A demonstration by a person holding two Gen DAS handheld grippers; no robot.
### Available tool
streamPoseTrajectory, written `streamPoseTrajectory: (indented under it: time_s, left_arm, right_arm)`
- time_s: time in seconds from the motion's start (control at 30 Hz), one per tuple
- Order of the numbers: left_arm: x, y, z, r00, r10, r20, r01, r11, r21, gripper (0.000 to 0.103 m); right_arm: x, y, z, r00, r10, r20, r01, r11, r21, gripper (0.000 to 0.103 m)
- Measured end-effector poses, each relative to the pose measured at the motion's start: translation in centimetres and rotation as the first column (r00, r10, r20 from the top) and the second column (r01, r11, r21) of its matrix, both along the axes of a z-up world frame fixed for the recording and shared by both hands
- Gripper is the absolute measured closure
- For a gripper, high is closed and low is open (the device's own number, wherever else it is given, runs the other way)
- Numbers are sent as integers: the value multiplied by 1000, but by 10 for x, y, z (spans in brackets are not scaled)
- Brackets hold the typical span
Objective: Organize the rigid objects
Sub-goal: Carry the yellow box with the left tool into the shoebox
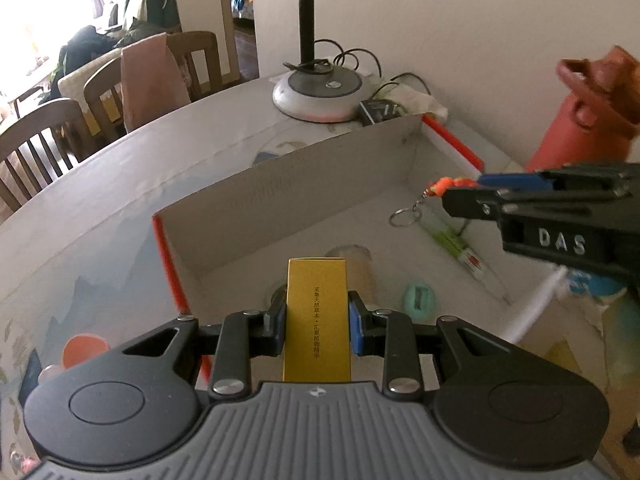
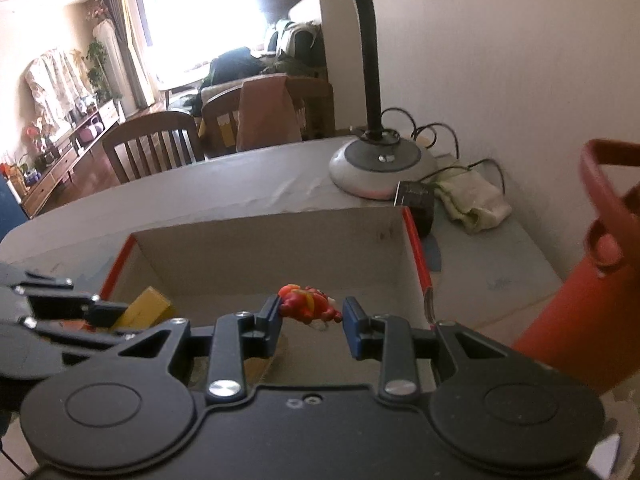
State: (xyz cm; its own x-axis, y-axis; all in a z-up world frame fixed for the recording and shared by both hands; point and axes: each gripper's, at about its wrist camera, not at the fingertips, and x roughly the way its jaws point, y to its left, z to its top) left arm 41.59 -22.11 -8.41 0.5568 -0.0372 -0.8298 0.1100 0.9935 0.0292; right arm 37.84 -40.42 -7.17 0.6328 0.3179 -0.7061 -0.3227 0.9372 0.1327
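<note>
While several items already lie in box (image 1: 340, 168), we see left gripper (image 1: 317, 316) clamped on yellow carton (image 1: 317, 320), right gripper (image 2: 311, 316) clamped on red keychain figure (image 2: 306, 304); both await release.

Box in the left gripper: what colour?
Yellow, with a line of dark printed characters down its face. The box shows best in the left wrist view.

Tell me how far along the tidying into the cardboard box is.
Partly done: a green tube and a mint clip already lie in the cardboard box. In hand: the left gripper holds a yellow box and the right gripper a red keychain figure, both over the box. Left: release both.
</note>
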Motion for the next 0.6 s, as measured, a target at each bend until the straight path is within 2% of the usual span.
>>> streamPoseTrajectory:
  time_s: [0.17,0.3,0.6]
  left_arm:
    - [33,4,-16,999,32,-28,-32,999,1,74]
    - [54,4,-32,998,46,-51,-44,998,38,74]
    - [79,5,-58,991,45,-130,-41,999,33,74]
  right_arm:
    - [14,6,-18,999,27,-25,-28,999,-41,72]
    - [21,10,-31,998,53,-44,-56,996,-66,72]
    - [19,20,-51,984,131,-121,-147,980,-131,71]
